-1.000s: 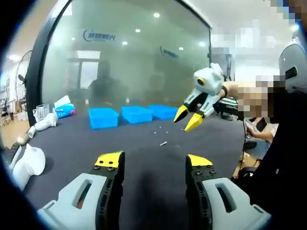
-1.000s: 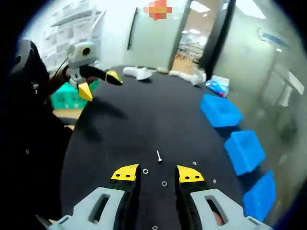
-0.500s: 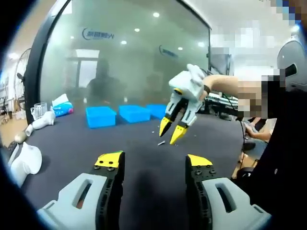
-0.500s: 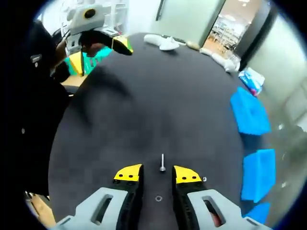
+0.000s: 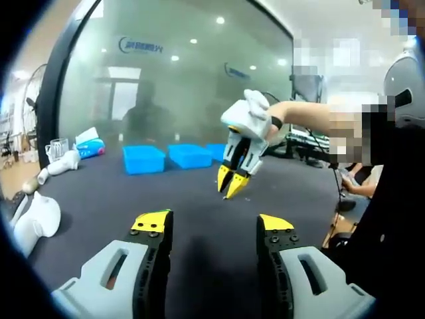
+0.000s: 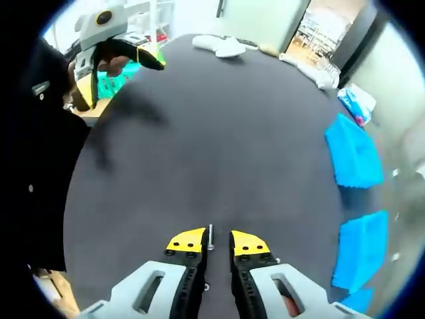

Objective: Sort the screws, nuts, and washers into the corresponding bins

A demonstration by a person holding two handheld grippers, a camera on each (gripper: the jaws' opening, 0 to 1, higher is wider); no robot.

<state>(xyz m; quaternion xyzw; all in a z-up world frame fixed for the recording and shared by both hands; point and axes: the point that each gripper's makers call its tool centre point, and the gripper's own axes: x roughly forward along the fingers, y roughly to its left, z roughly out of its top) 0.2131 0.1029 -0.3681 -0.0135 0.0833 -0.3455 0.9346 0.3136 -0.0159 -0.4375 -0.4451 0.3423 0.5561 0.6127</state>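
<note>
The right claw (image 6: 210,240) had come down over the screw (image 6: 210,235) on the dark desk (image 6: 212,133). Half a second before, the screw lay just ahead of the yellow tips, and the jaws stood wider apart. Now the screw sat between the two tips, its length running along the jaws, and the gap was narrow. Whether the tips already touched the screw, I cannot tell. In the left gripper view, the same right claw (image 5: 230,183) pointed down at the desk (image 5: 99,193) with its tips nearly together, and it hid the screw that was visible beside it earlier. It had also moved a little lower and more upright than before.

The left claw (image 5: 211,224) was wide open and held nothing, the same as in the earlier pictures. It hung above the desk, well apart from the screw. In the right gripper view it showed at the far left edge (image 6: 143,61).

Three blue bins (image 5: 143,159) stood in a row at the far side of the desk. A small loose part (image 6: 275,260) lay just beside the right claw's right tip.
</note>
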